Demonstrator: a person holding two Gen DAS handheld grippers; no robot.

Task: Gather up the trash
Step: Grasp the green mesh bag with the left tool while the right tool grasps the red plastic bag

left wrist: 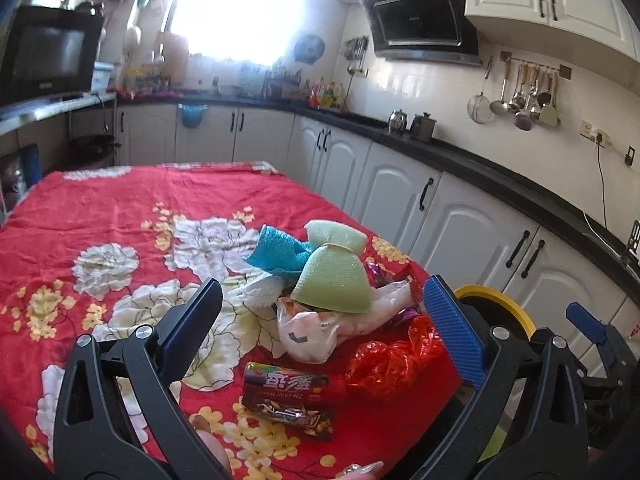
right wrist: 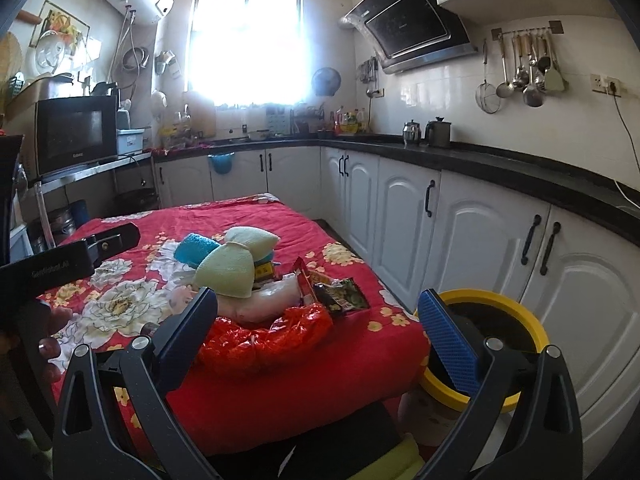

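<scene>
Blue-padded jaws of the left gripper (left wrist: 324,328) and the right gripper (right wrist: 320,324) stand wide apart and empty, the left above a dark candy wrapper (left wrist: 286,400), the right above a crumpled red plastic bag (right wrist: 264,336). Beyond these, on the red floral tablecloth (left wrist: 80,208), lie a white plastic bag (left wrist: 316,332), a dark snack packet (right wrist: 344,296), two pale green sponges (left wrist: 334,280) and a blue cloth (left wrist: 276,250). Beside the table's right edge stands a yellow-rimmed bin (right wrist: 508,344), before the white cabinets (right wrist: 404,212).
</scene>
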